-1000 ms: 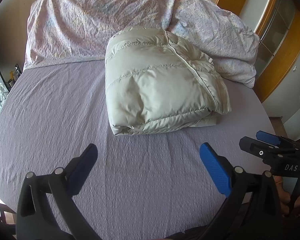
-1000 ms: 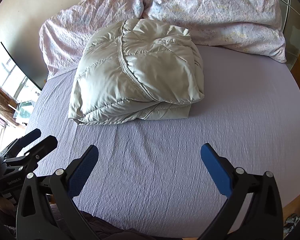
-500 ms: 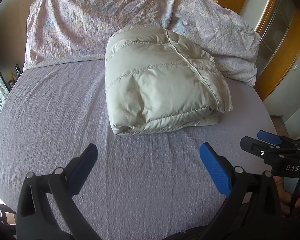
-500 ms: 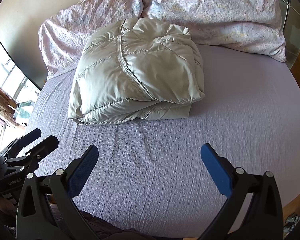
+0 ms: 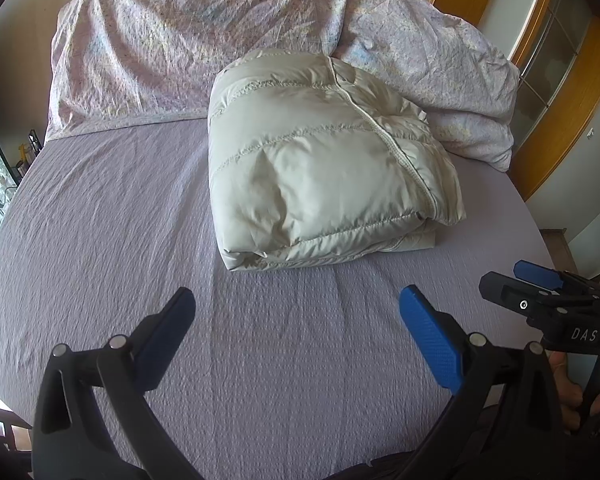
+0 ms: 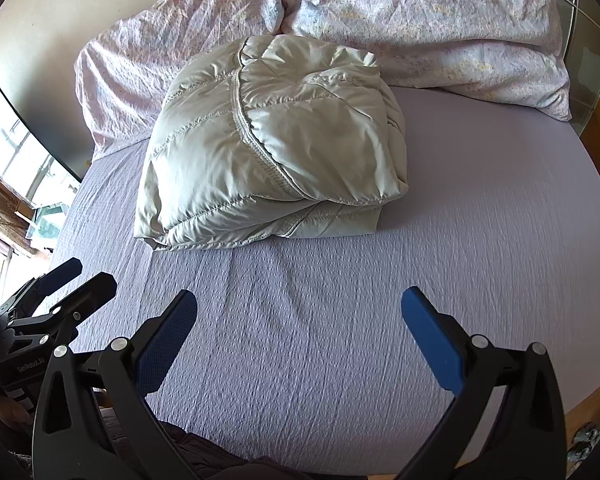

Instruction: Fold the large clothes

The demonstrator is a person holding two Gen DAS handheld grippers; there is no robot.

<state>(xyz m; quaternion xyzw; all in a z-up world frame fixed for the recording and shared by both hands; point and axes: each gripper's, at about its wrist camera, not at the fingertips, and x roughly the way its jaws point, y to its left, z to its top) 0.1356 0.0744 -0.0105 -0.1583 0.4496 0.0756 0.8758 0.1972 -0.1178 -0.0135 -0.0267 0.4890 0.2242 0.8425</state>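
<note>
A pale grey-green puffer jacket [image 5: 324, 164] lies folded into a thick bundle on the lilac bed sheet [image 5: 100, 216], its far end against the pillows. It also shows in the right wrist view [image 6: 272, 148]. My left gripper [image 5: 296, 308] is open and empty, held above the sheet in front of the bundle. My right gripper [image 6: 300, 308] is open and empty, also well short of the jacket. Each gripper shows at the edge of the other's view: the right gripper [image 5: 540, 284] and the left gripper [image 6: 64, 284].
Two pink floral pillows [image 5: 180, 44] [image 6: 432, 20] lie along the head of the bed. Wooden frames with glass [image 5: 556, 72] stand at the right. A window [image 6: 24, 184] is at the left. The bed's edge curves close under both grippers.
Nothing has visibly changed beyond a very slight shift of the views. Both grippers stay open and empty.
</note>
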